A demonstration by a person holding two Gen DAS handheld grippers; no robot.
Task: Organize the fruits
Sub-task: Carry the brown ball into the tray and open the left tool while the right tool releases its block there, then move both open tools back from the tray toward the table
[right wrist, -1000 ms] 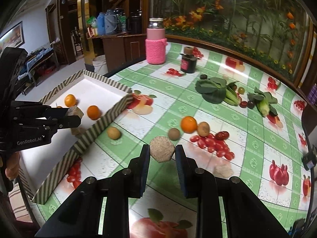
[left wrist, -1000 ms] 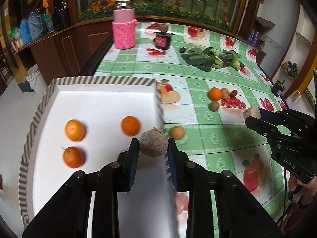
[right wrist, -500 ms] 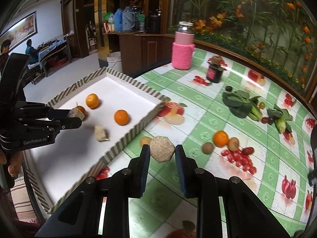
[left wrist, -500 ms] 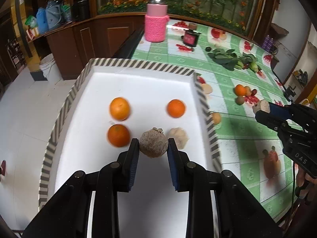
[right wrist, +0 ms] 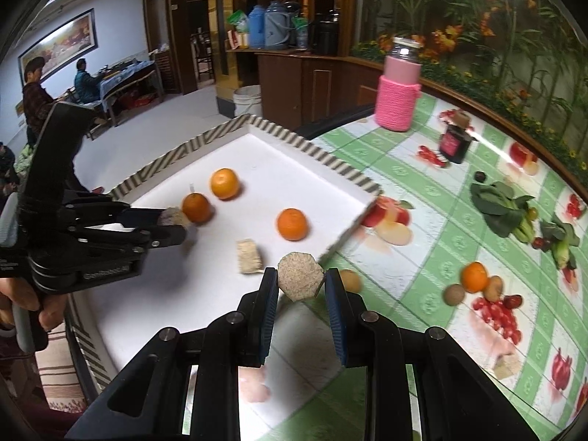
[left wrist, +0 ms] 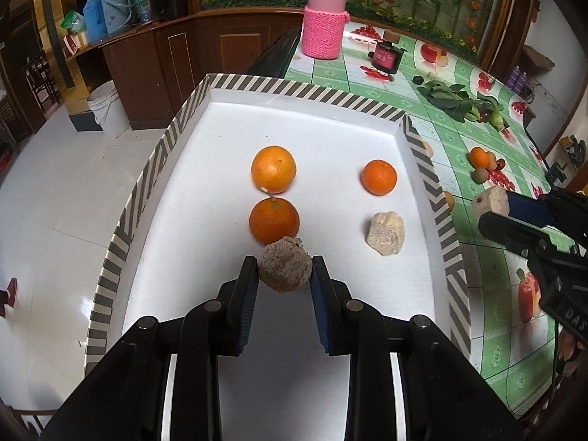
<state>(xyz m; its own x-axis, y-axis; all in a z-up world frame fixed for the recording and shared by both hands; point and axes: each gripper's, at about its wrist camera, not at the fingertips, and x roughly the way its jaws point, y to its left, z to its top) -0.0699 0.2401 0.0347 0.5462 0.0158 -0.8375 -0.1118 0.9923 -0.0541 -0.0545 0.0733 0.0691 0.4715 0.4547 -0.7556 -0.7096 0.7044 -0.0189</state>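
Jaws of left gripper (left wrist: 284, 275) and "DAS"-marked right gripper (right wrist: 300, 282) each clamp brown lumps.

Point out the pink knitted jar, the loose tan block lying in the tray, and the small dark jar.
pink knitted jar (left wrist: 323, 33): left wrist view, on its knitted sleeve.
loose tan block (left wrist: 386, 234): left wrist view, on its front face.
small dark jar (right wrist: 455, 144): right wrist view, on its pink label.

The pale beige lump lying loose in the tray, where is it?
In the left wrist view the beige lump lies right of centre in the white tray, just below the smaller orange.
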